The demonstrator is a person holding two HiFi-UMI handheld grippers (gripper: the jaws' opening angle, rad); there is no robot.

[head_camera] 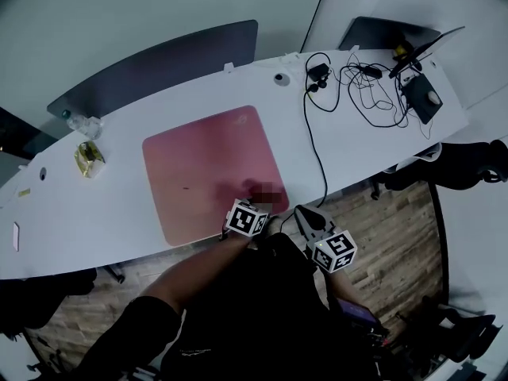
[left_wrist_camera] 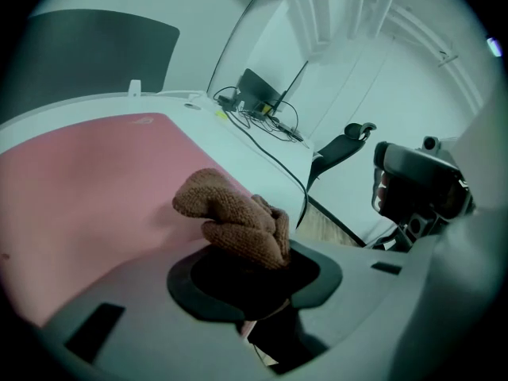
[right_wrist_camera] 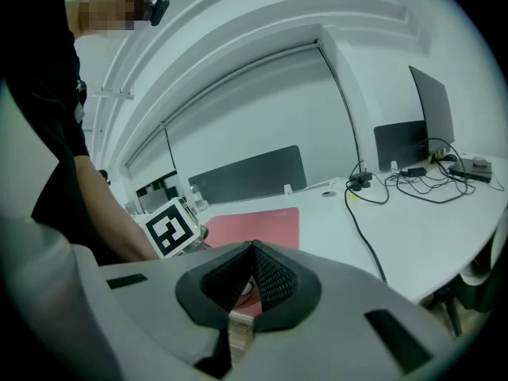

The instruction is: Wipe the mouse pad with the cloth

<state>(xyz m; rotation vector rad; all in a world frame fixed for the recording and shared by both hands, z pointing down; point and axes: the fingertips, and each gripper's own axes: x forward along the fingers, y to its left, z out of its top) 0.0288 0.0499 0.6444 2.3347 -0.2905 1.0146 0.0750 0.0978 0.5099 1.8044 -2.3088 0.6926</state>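
Observation:
A pink mouse pad (head_camera: 208, 173) lies on the white table (head_camera: 95, 213), and its near right corner is under my left gripper (head_camera: 255, 201). In the left gripper view the left gripper (left_wrist_camera: 254, 264) is shut on a brown knitted cloth (left_wrist_camera: 234, 217), which bunches out in front of the jaws and rests on the pink mouse pad (left_wrist_camera: 87, 189). My right gripper (head_camera: 302, 213) hangs off the table's front edge, to the right of the left one. In its own view the right gripper (right_wrist_camera: 252, 248) is shut with nothing in it, and the mouse pad (right_wrist_camera: 262, 222) lies beyond.
A black cable (head_camera: 313, 141) runs across the table just right of the pad, to a tangle of leads and small devices (head_camera: 381, 86) at the far right. A crumpled wrapper (head_camera: 89, 159) and a plastic bottle (head_camera: 83, 124) sit at the left. A dark divider panel (head_camera: 159, 62) lines the back edge.

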